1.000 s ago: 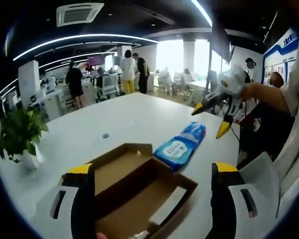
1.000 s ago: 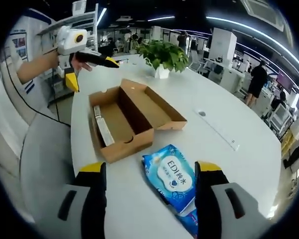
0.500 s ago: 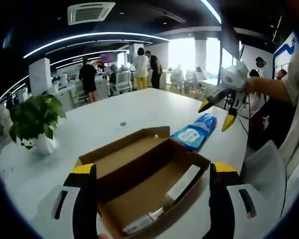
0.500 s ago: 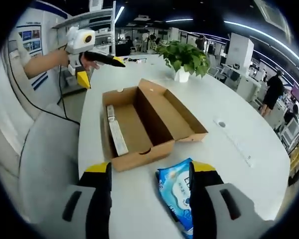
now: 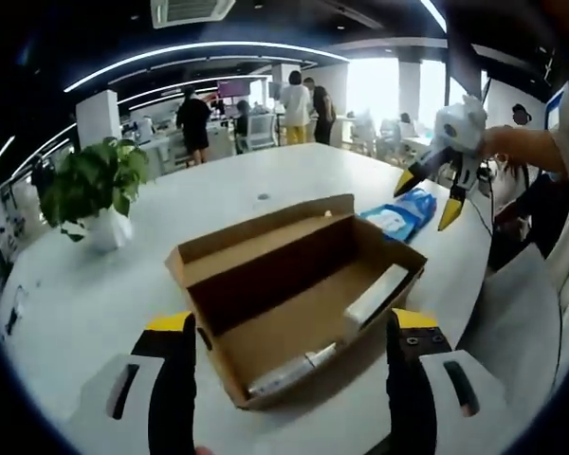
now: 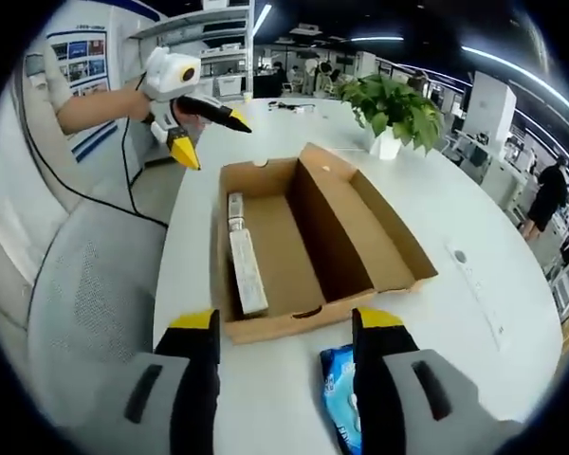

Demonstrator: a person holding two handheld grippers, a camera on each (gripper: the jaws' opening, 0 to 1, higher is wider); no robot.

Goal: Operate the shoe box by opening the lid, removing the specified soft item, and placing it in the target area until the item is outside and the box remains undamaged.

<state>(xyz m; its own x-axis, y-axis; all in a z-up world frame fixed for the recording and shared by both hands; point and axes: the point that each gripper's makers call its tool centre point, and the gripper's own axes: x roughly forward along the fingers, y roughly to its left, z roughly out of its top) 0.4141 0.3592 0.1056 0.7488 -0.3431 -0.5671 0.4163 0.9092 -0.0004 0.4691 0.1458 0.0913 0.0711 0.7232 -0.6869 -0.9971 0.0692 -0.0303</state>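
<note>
Potted plant (image 5: 95, 190) at my far left on the white table (image 5: 85, 303). In the left gripper view the shoe box (image 5: 299, 294) lies open, lid folded back, my left gripper (image 5: 284, 379) spread and empty above its near edge. Further right the blue wipes pack (image 5: 398, 213) rests outside the box, my right gripper (image 5: 434, 194) hanging over it, jaws parted, gripping nothing.

The blue wipes pack (image 6: 341, 409) is partly hidden behind the right tool's (image 6: 286, 332) jaw; its label print is too small to read.
</note>
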